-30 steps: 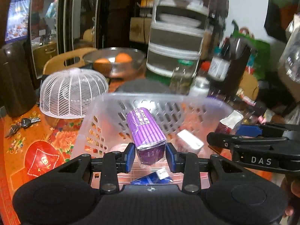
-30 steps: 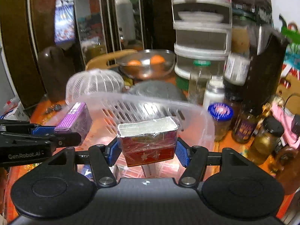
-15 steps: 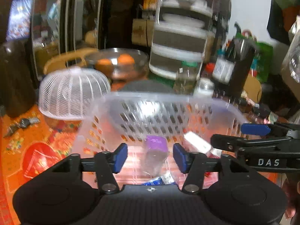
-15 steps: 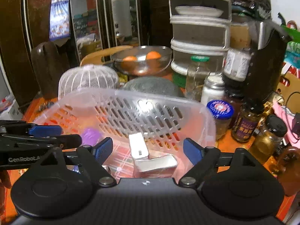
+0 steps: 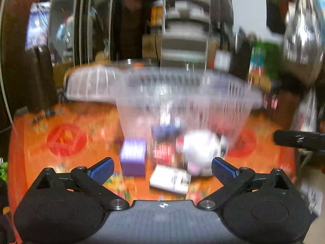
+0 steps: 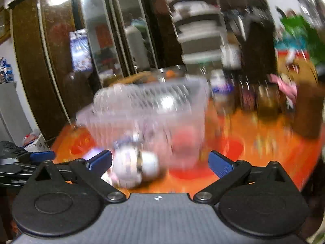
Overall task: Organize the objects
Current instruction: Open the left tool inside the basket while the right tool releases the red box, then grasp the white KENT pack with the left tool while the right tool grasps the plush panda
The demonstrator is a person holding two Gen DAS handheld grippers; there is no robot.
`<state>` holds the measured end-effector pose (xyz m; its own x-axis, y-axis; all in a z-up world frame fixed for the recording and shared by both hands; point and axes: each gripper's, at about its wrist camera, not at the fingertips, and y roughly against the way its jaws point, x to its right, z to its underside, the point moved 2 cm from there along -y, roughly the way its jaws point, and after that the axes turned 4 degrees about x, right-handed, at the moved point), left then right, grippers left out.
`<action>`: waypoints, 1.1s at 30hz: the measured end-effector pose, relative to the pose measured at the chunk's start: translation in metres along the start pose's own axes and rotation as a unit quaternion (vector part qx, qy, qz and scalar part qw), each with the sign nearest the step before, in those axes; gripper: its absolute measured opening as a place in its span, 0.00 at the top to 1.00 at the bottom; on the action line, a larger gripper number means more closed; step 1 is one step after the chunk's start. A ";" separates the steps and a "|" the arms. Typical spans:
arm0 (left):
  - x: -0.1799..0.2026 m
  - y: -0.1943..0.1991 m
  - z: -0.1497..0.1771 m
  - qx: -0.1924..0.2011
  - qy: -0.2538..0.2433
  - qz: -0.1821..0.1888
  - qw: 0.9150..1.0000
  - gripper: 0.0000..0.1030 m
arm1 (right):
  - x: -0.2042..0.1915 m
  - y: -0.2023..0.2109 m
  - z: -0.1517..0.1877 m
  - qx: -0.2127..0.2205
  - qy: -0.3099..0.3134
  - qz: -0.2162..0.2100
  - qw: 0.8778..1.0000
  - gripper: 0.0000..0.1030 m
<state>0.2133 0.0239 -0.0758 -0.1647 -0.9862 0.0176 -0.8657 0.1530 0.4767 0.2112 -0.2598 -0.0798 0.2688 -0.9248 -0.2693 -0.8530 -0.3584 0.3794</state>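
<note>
Now both views are badly smeared, yet the main things read. The left gripper [image 5: 162,169] has its jaws opening wide with nothing pressed between the blue pads; beyond them on the orange desk [image 5: 67,142] lie a purple box [image 5: 133,157] standing on end, a flat white packet [image 5: 170,179] just beside it, and a white rounded object [image 5: 203,150] — too blurred to name. Behind these stands the clear plastic basket [image 5: 182,101], with small blue and red shapes showing through its wall. The right gripper [image 6: 160,162] likewise has its jaws opening and empty; the same white rounded object [image 6: 135,166] lies near its left pad, in front of the basket [image 6: 146,109]. Jars and bottles [image 6: 243,93] crowd the desk's far right side.
</note>
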 end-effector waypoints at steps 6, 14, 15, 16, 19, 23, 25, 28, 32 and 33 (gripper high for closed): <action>0.006 -0.030 0.015 -0.034 -0.021 0.007 0.999 0.04 | 0.016 0.005 0.021 -0.018 -0.037 0.004 0.999 0.00; 0.008 -0.053 0.019 -0.053 -0.025 0.002 0.998 0.10 | 0.013 -0.001 0.028 -0.028 -0.019 0.003 0.999 0.00; 0.008 -0.054 0.020 -0.053 -0.025 0.003 0.998 0.10 | 0.013 -0.003 0.028 -0.029 -0.017 0.001 0.999 0.00; 0.008 -0.056 0.019 -0.053 -0.027 0.005 0.998 0.11 | 0.012 -0.005 0.028 -0.030 -0.015 -0.001 0.999 0.00; 0.012 -0.062 0.020 -0.060 -0.038 0.002 0.997 0.14 | 0.008 -0.011 0.027 -0.032 -0.008 -0.003 0.999 0.00; 0.012 -0.063 0.019 -0.059 -0.031 0.012 0.998 0.32 | 0.006 -0.019 0.024 -0.035 -0.005 -0.001 0.999 0.00; 0.012 -0.060 0.019 -0.055 -0.033 0.006 0.998 0.37 | 0.003 -0.024 0.022 -0.037 -0.003 0.001 0.999 0.00; 0.009 -0.053 0.022 -0.047 -0.032 -0.008 0.998 0.37 | -0.003 -0.036 0.020 -0.043 -0.002 -0.002 0.999 0.00; -0.004 -0.039 0.023 -0.028 -0.010 -0.020 0.999 0.37 | -0.021 -0.063 0.019 -0.071 0.013 -0.001 0.997 0.00; -0.008 -0.037 0.024 -0.025 -0.007 -0.026 0.999 0.37 | -0.025 -0.070 0.019 -0.077 0.018 -0.001 0.997 0.00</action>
<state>0.2356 0.0276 -0.1150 -0.1267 -0.9917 -0.0212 -0.8482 0.0973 0.5206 0.2561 -0.2094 -0.1163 0.2889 -0.9268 -0.2399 -0.7746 -0.3735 0.5104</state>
